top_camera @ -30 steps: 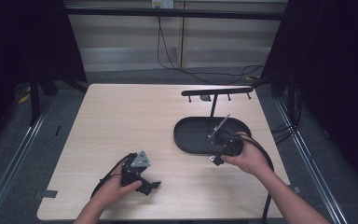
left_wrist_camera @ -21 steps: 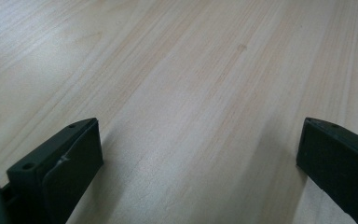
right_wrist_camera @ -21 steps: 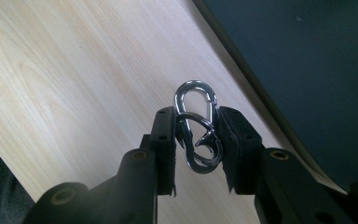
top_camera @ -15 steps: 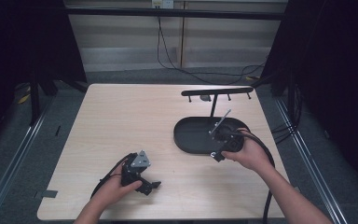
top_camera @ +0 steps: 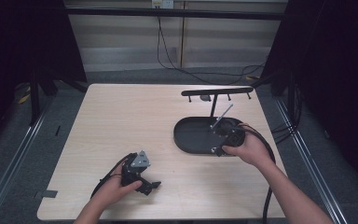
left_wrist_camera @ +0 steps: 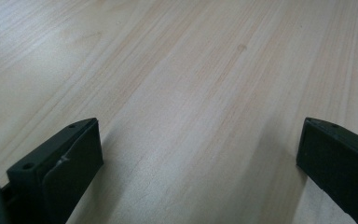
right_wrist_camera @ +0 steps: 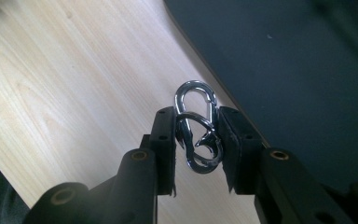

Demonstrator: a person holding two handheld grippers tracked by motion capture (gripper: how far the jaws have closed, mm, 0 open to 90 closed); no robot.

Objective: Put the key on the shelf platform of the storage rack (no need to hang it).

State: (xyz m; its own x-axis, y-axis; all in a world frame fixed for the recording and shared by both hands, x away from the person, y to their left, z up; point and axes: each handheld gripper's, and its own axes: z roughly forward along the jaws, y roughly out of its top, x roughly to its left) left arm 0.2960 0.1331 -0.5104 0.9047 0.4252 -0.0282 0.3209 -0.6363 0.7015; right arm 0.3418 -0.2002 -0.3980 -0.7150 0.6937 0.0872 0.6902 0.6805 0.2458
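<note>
carabiner: silver clip sitting clamped between the pads of the right gripper, hanging over the table edge of the black tray
left gripper: jaws standing wide apart, holding nothing, hovering over bare wood
rack: standing behind the tray

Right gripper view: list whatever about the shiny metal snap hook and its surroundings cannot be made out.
- Shiny metal snap hook: its sides, covered by the right gripper's black fingers in the right gripper view.
- Same hook in the high view: hidden under the hand.
- Black oval tray: cut off by the top and right edges of the right gripper view.
- Small pegs under the black T-shaped rack: too small, high view.
</note>
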